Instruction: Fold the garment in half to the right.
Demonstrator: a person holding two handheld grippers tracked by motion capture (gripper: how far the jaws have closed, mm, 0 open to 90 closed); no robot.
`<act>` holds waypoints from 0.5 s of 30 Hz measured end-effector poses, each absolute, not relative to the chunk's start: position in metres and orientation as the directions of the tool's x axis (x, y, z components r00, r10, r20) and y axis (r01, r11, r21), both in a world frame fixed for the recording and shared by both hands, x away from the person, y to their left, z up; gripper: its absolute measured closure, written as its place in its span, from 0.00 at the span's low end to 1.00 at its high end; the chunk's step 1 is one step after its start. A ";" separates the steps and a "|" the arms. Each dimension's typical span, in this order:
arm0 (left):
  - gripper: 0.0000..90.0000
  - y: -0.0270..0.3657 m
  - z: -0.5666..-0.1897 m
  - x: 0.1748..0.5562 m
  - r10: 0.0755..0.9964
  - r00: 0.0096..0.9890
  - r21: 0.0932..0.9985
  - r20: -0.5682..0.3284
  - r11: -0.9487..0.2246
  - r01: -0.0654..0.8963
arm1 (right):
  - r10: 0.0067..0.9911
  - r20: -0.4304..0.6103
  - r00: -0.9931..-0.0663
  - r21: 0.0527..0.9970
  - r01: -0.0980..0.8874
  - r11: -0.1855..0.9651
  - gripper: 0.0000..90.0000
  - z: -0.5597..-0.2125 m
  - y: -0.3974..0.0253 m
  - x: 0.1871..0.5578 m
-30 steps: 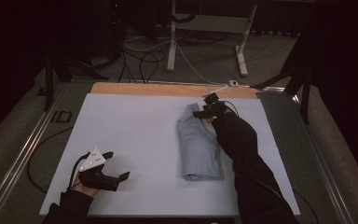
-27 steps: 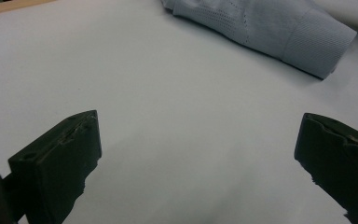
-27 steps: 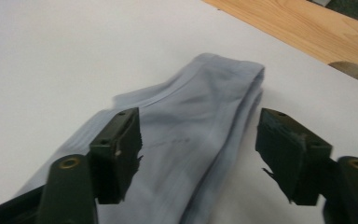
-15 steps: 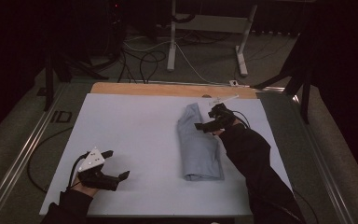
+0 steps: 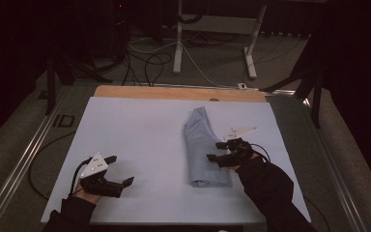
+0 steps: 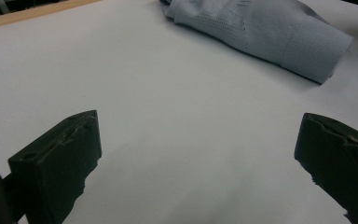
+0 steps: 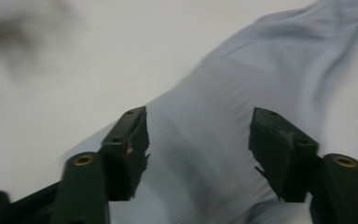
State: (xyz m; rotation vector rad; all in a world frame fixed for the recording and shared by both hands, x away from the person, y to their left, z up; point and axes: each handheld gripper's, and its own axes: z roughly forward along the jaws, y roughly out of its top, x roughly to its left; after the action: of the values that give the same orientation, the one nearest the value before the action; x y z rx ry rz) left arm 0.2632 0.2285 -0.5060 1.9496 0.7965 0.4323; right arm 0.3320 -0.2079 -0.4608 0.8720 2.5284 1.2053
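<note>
**Folded blue garment on the white table, both grippers open**

No brand, label or readable writing shows on the garment or on either gripper; a dark mark on the floor off the table's left edge is too dim to read.

The garment (image 5: 204,147) is a pale grey-blue piece of clothing, folded into a long narrow bundle that runs from near the far edge towards the near edge, right of the table's middle. Its far end is narrower and slightly rumpled, while its near end is squared off. In the left gripper view the garment (image 6: 261,32) shows a fine ribbed band at one end and rows of small perforations across the knit. In the right gripper view the cloth (image 7: 242,126) looks smooth, with soft folds, though that picture is blurred.

The right gripper (image 5: 218,152) is at the garment's right side, about halfway along the bundle, with its jaws spread and pointing left over the cloth. In its own view the jaws stand apart with fabric visible between them, gripping nothing; I cannot tell whether they touch the cloth.

The left gripper (image 5: 121,170) is near the table's (image 5: 140,125) near-left corner, well apart from the garment. Its jaws are wide apart over bare white surface, holding nothing.
</note>
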 end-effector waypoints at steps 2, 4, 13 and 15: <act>0.02 0.228 -0.506 0.263 0.687 0.726 0.874 -0.029 -0.335 0.352 | 0.578 0.078 -0.812 0.767 0.419 0.485 0.49 -0.462 -0.206 0.322; 0.02 0.228 -0.507 0.263 0.687 0.726 0.872 -0.028 -0.339 0.353 | 0.586 0.055 -0.809 0.760 0.414 0.501 0.53 -0.465 -0.203 0.313; 0.02 0.227 -0.508 0.263 0.687 0.726 0.869 -0.029 -0.342 0.357 | 0.694 0.014 -0.720 0.680 0.516 0.521 0.63 -0.497 -0.228 0.293; 0.02 0.226 -0.508 0.263 0.684 0.729 0.867 -0.024 -0.348 0.356 | 0.712 0.030 -0.701 0.669 0.544 0.507 0.63 -0.503 -0.234 0.292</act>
State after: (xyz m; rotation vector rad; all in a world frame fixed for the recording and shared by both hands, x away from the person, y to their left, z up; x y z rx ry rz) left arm 0.2631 0.2263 -0.5078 1.9658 0.7940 0.4282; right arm 0.2919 -0.2337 -0.5033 1.0651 2.5018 0.9787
